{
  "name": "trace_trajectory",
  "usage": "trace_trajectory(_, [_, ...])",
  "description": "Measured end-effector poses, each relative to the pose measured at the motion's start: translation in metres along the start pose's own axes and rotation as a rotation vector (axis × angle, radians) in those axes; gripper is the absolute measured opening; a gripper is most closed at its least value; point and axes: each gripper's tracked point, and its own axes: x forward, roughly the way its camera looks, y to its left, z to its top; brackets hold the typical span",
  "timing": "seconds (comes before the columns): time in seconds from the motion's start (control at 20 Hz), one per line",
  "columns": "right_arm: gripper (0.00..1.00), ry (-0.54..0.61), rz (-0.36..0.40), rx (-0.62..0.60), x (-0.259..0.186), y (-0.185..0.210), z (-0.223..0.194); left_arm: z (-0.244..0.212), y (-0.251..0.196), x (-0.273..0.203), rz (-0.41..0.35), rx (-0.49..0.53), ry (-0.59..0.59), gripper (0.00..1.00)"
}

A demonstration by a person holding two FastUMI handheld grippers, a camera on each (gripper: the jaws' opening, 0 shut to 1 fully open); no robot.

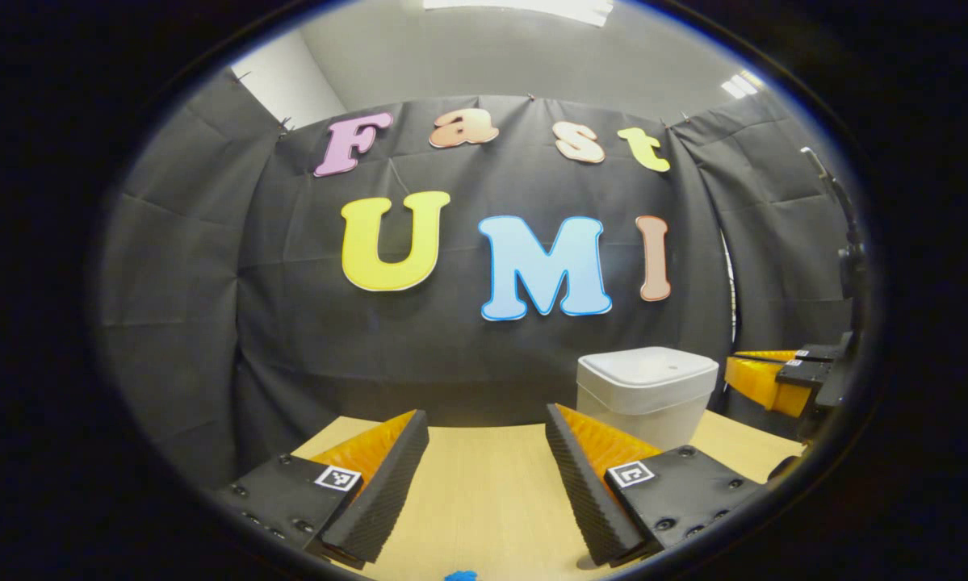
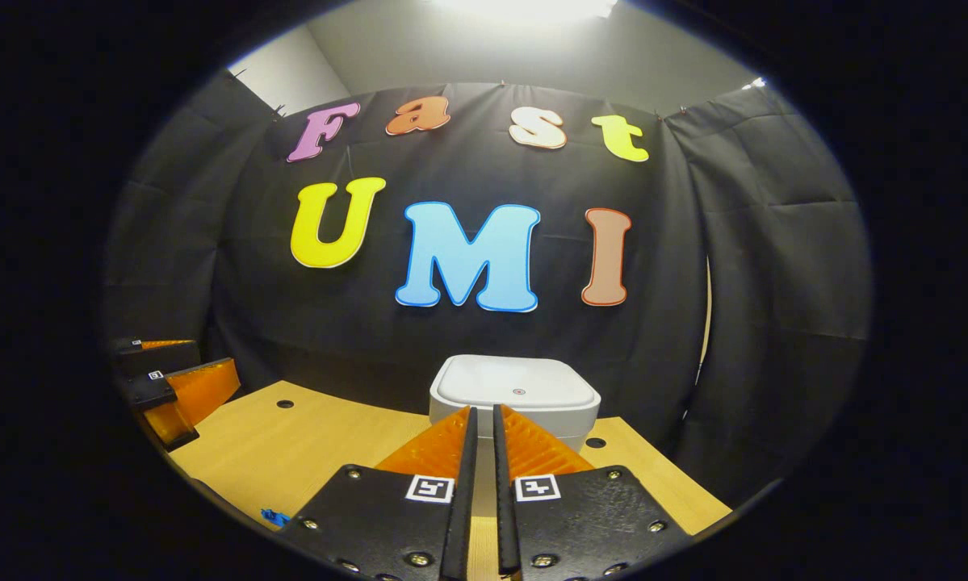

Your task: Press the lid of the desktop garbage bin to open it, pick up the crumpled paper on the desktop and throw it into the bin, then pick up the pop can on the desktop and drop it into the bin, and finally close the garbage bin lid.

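White plastic forms the garbage bin (image 1: pixel 647 389), seen in the left gripper view at the tabletop's (image 1: pixel 492 492) far edge by the booth wall, lid shut, so its contents are hidden. The left gripper (image 1: pixel 488 452) is held with fingers wide apart over bare wood. The right gripper (image 1: pixel 766 378) is seen just beside the bin.

In the right gripper view, the bin (image 2: pixel 516 395) is centred ahead at the far edge of the tabletop (image 2: pixel 290 444), and the right gripper (image 2: pixel 481 436) is held nearly closed, gripping nothing. The left gripper (image 2: pixel 173 391) is seen at the left edge.

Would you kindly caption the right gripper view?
Nearly closed right tongs aimed at the closed white bin.
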Motion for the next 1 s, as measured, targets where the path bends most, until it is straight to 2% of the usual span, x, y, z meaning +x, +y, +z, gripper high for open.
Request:
trace_trajectory(0.05, [0.02, 0.009, 0.010, 0.017, 0.005, 0.004, -0.001, 0.000, 0.000, 0.001, -0.002, 0.002, 0.000, 0.96])
trace_trajectory(0.2, [0.03, 0.033, 0.024, 0.058, 0.010, 0.001, -0.012, 0.002, -0.002, 0.003, -0.002, 0.007, -0.003, 0.95])
trace_trajectory(0.25, [0.00, 0.041, 0.028, 0.058, 0.008, 0.001, -0.012, 0.002, -0.002, 0.003, -0.003, 0.007, -0.001, 0.95])
trace_trajectory(0.45, [0.00, 0.038, 0.012, 0.008, 0.016, -0.010, -0.011, 0.000, -0.002, 0.003, -0.001, 0.007, 0.004, 0.95])
trace_trajectory(0.65, [0.00, 0.046, 0.011, -0.020, 0.040, -0.017, -0.010, -0.001, -0.005, 0.003, -0.004, 0.016, 0.014, 0.96])
trace_trajectory(1.0, [0.00, 0.056, -0.001, 0.045, 0.092, -0.034, -0.008, -0.005, -0.010, -0.002, -0.011, 0.019, 0.029, 0.96])
